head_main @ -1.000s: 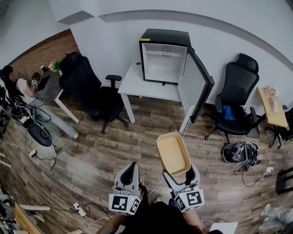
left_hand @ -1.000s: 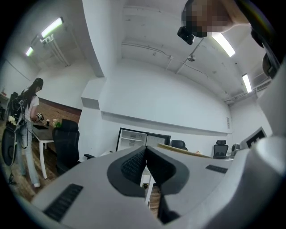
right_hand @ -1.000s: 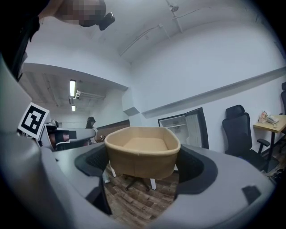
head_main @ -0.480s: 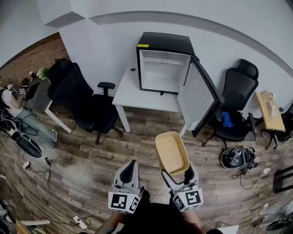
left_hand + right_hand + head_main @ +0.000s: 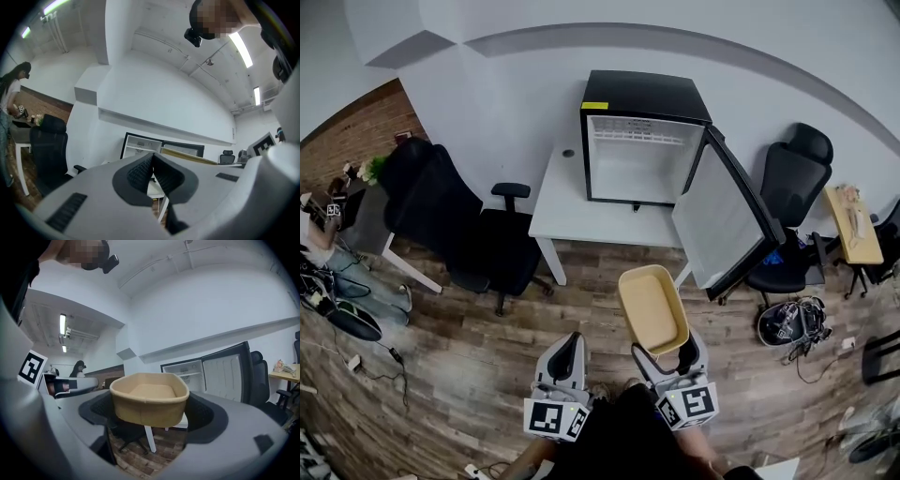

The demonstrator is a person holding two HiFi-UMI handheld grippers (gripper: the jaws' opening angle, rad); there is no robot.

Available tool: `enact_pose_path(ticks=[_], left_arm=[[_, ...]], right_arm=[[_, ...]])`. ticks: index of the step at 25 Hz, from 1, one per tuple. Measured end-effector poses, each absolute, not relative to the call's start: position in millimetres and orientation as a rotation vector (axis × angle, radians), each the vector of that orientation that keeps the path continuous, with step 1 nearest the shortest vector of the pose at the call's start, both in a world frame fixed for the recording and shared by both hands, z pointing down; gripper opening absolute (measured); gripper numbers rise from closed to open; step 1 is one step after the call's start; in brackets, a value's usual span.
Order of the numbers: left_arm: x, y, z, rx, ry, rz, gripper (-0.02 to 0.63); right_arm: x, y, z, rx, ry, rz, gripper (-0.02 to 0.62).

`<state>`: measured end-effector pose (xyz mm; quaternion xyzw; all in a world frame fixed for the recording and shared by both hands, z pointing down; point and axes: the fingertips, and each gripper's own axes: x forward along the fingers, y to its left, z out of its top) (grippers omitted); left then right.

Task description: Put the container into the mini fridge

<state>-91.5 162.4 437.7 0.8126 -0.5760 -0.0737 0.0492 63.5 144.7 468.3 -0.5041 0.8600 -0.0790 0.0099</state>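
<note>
My right gripper [image 5: 663, 354] is shut on a tan open container [image 5: 652, 308], held level in front of me above the wooden floor. In the right gripper view the container [image 5: 149, 404] sits between the two dark pads. The black mini fridge [image 5: 640, 139] stands on a white table [image 5: 567, 192] against the wall, its door [image 5: 729, 223] swung wide open to the right and its white inside empty. The fridge [image 5: 197, 373] also shows behind the container. My left gripper [image 5: 569, 352] is shut with nothing in it, its pads meeting [image 5: 152, 174].
A black office chair [image 5: 469, 225] stands left of the table, and another chair [image 5: 792, 211] stands right of the fridge door. A wooden side table [image 5: 851, 225] is at far right. A bag and cables [image 5: 792, 323] lie on the floor.
The view has moved closer to the fridge, which now looks larger and more central. The container stays held in my right gripper. The left gripper keeps its place.
</note>
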Motion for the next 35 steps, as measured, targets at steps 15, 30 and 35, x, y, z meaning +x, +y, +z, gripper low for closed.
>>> enact_pose_path(ticks=[15,30,35], left_arm=[[-114.8,-18.0,438.9,2.430,-1.827,-0.218,0.009],[-99.4,-199.8,421.8,2.390,-1.849,-0.260,0.009],[-114.8,-243.4,425.0,2.401,-1.848,-0.237,0.009]], right_arm=[[39.3,-42.4,481.0,-1.505,2.724,-0.266,0.477],[44.2,-237.8,475.1,-1.488,2.757,-0.226,0.477],[28.2,-294.6,466.9,-1.520,2.745,-0.187,0.477]])
